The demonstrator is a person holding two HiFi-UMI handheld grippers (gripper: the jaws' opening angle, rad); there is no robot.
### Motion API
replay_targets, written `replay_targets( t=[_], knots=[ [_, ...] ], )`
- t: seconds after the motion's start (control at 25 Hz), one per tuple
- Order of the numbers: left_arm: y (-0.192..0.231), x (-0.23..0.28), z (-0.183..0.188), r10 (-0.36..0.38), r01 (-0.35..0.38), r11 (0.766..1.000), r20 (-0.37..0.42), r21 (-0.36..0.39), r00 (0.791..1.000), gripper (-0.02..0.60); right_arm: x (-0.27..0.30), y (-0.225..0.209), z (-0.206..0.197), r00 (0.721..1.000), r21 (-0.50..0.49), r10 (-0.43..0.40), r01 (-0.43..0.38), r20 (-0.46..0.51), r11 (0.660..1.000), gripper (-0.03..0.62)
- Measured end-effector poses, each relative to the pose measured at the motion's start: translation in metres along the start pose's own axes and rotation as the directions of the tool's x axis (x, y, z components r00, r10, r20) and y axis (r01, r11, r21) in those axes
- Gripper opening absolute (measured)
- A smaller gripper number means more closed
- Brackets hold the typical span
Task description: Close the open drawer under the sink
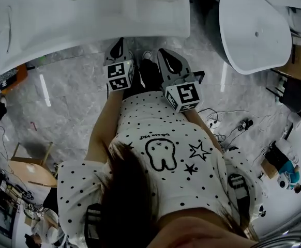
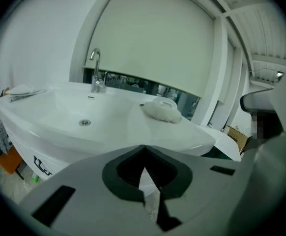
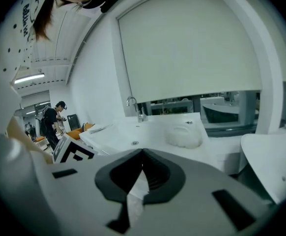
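Under the sink [image 2: 84, 113] you see only a white cabinet front [image 2: 35, 157], so whether the drawer there is shut cannot be told. Your left gripper [image 1: 118, 48] and right gripper [image 1: 167, 58] hang side by side before the sink, each with its jaws closed together on nothing.

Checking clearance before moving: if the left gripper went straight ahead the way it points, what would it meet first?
Most likely the front edge of the sink, though depth is unclear.

Left gripper [image 2: 144, 147] fingers [image 2: 84, 191] together, nothing btwn. Ahead: white sink [image 2: 44, 113] w/ faucet [image 2: 97, 73] at back, drain [image 2: 85, 123] in basin; white fluffy thing [image 2: 161, 110] on its R ledge.
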State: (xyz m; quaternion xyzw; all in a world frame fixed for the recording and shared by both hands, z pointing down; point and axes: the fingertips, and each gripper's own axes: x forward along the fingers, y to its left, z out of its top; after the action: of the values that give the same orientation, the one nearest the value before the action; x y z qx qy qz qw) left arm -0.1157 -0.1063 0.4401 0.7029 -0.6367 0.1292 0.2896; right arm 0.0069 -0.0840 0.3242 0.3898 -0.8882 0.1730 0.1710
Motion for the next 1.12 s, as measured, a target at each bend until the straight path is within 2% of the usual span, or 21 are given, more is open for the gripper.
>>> replay_targets(
  t=[0.24, 0.44, 0.68, 0.92, 1.12],
  knots=[
    [-0.023, -0.014, 0.054, -0.026, 0.018, 0.998, 0.122, 0.064, 0.992, 0.005, -0.004, -0.014, 0.015, 0.999, -0.058, 0.022, -0.019, 0.048, 0.998, 0.015],
    [-0.051, -0.022, 0.087, -0.055, 0.029, 0.99, 0.193, 0.137, 0.98, 0.005, -0.01, -0.03, 0.025, 0.997, -0.086, 0.027, -0.02, 0.077, 0.996, 0.015],
    [-0.095, -0.039, 0.117, -0.088, 0.043, 0.985, 0.273, 0.167, 0.958, 0.005, -0.026, -0.054, 0.035, 0.994, -0.126, 0.038, -0.025, 0.106, 0.992, 0.015],
    [-0.113, -0.054, 0.133, -0.082, 0.026, 0.986, 0.34, 0.166, 0.937, 0.005, -0.032, -0.068, 0.036, 0.991, -0.153, 0.059, -0.04, 0.12, 0.987, 0.015],
    [-0.128, -0.067, 0.14, -0.071, 0.013, 0.988, 0.366, 0.157, 0.928, 0.005, -0.042, -0.078, 0.04, 0.99, -0.161, 0.071, -0.051, 0.124, 0.986, 0.015]
  ],
)
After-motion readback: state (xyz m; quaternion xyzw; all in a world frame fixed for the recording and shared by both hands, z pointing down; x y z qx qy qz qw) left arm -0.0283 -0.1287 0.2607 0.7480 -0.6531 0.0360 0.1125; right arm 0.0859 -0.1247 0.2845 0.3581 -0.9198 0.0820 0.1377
